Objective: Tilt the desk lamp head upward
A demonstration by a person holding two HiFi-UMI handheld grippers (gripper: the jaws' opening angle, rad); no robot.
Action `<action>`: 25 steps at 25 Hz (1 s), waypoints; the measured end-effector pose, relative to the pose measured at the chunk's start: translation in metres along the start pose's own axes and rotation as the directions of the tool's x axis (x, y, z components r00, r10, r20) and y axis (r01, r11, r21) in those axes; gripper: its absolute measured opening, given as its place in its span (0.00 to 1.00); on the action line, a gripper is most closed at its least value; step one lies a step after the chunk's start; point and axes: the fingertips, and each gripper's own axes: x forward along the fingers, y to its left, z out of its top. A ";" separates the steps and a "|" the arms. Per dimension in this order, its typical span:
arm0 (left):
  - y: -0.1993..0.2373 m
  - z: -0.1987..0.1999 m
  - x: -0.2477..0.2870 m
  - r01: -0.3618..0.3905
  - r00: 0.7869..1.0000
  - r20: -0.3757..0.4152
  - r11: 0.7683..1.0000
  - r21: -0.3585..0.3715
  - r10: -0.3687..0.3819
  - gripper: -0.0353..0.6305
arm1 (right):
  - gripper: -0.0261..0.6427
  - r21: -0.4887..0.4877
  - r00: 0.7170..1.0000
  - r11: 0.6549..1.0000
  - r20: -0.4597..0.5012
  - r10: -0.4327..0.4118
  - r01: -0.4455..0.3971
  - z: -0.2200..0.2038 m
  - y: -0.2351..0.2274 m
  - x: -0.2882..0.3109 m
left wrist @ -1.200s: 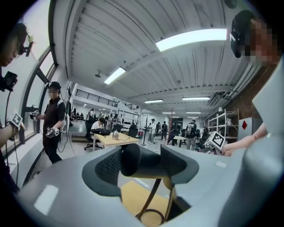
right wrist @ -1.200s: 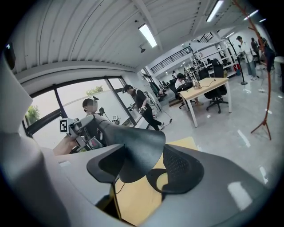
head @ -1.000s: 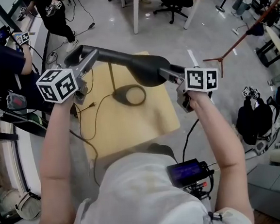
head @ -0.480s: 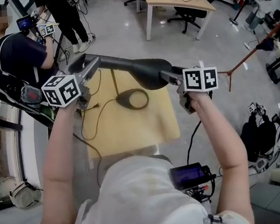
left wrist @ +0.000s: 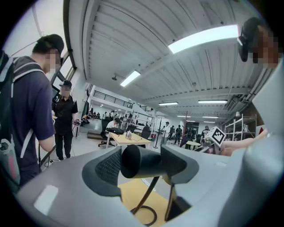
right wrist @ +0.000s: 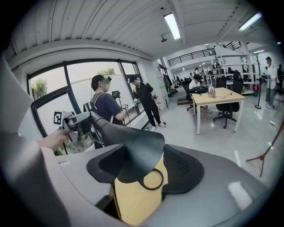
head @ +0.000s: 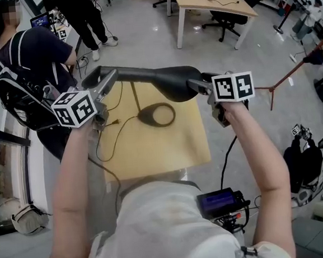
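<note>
- Black desk lamp head [head: 174, 80] hangs above the yellow table [head: 174, 147], pinched in the right gripper [head: 201, 85].
- Brace the lamp's rear bar [head: 131, 73], clamped in the left gripper [head: 107, 81], and raise the head slowly without dragging the ring base [head: 156, 115].

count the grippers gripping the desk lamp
2: the left gripper clamps the lamp head at its narrow tube end; the right gripper clamps its flared end.

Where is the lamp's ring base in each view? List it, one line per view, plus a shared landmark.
Head view: ring base at centre, on the yellow table.
Left gripper view: ring base at bottom centre, between the jaws.
Right gripper view: ring base at lower centre, between the jaws.
Shared landmark: the yellow table under it.
</note>
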 end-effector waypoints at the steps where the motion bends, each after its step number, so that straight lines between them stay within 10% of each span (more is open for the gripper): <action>1: -0.003 0.000 -0.003 0.001 1.000 0.001 1.000 -0.004 -0.001 0.44 | 0.45 -0.012 1.000 1.000 -0.006 -0.019 0.019 -0.001 0.001 -0.004; 5: -0.009 0.015 -0.013 0.008 1.000 0.008 1.000 0.009 -0.008 0.44 | 0.42 -0.068 0.999 0.998 0.041 -0.011 0.014 0.021 0.026 -0.014; 6: -0.011 0.021 -0.009 0.021 1.000 0.009 0.999 0.039 -0.022 0.44 | 0.08 -0.047 0.989 0.994 0.106 0.101 -0.097 0.041 0.048 -0.011; 7: -0.015 0.024 -0.001 0.034 0.999 0.000 0.996 0.077 -0.034 0.44 | 0.06 -0.031 0.962 0.976 0.165 0.219 -0.217 0.058 0.074 -0.006; 10: -0.016 0.010 0.024 0.006 0.997 -0.071 0.989 0.150 0.004 0.46 | 0.40 -0.229 0.977 0.962 0.115 0.179 -0.149 0.056 0.099 0.017; 12: -0.009 0.002 0.024 -0.024 0.996 -0.075 0.983 0.182 0.038 0.46 | 0.31 -0.273 0.983 0.961 0.156 0.092 -0.047 0.049 0.076 0.011; 16: -0.003 0.008 0.013 -0.013 0.998 -0.057 0.978 0.207 0.026 0.46 | 0.35 -0.038 0.932 0.999 0.362 0.014 0.000 0.064 0.018 -0.031; 25: -0.012 0.011 0.015 0.016 0.998 -0.066 0.978 0.210 -0.002 0.46 | 0.64 0.295 0.945 0.938 0.317 0.083 -0.182 0.007 -0.019 0.024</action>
